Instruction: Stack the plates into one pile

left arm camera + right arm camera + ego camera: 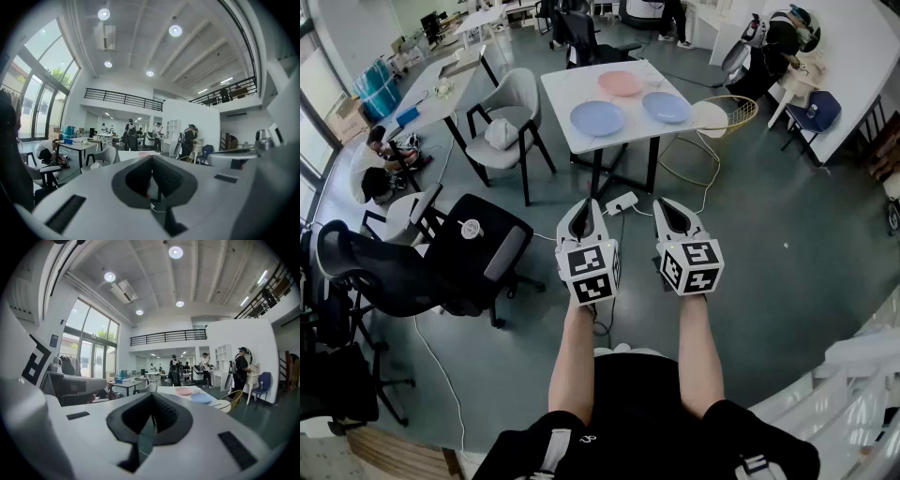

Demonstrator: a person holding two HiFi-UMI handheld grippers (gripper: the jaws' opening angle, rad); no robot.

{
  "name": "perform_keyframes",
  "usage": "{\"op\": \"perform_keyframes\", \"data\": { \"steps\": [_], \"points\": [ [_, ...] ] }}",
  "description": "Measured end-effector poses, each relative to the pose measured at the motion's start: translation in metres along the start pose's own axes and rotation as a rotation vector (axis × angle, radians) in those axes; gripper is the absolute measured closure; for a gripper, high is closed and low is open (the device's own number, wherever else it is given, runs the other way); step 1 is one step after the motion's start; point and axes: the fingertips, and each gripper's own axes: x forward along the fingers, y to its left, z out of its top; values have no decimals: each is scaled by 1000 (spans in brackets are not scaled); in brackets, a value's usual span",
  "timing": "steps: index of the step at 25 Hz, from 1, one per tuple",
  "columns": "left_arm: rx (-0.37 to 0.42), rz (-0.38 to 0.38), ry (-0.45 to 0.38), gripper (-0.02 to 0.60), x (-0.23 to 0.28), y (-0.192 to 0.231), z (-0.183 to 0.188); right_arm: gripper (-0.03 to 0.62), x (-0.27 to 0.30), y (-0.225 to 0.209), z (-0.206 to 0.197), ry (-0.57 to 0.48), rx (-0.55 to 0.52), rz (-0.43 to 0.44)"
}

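Pink plate (621, 82) at the far side of the white table (567, 89), with two more nearer the viewer: the left blue plate (597, 118) and the right blue plate (666, 107). All three lie flat and separate, none yet resting on another. A grey chair (511, 112) stands at the table's left, a gold wire frame (727, 117) at its right, and a white power strip (622, 202) lies on the floor in front. Well short of the table, the person holds the left gripper (589, 206) and the right gripper (668, 206) side by side, pointing roughly level toward the plates. Both pairs of jaws are clenched together with nothing between them. Step in hand, as judged: the approach, before any plate is touched. The next move calls for walking up to the table, parting the jaws and pinching one plate by its rim to lift it over a neighbour; rims lying flat on the top may be awkward to get under
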Motion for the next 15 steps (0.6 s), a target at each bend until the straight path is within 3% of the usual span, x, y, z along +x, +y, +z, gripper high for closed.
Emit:
{"op": "perform_keyframes", "data": {
  "steps": [7, 15],
  "points": [
    [10, -3, 14, 566, -1, -8, -5, 588, -1, -2, -8, 11, 3, 12],
    [20, 8, 43, 566, -1, -7, -11, 586, 0, -22, -24, 60, 112, -22]
  ]
}}
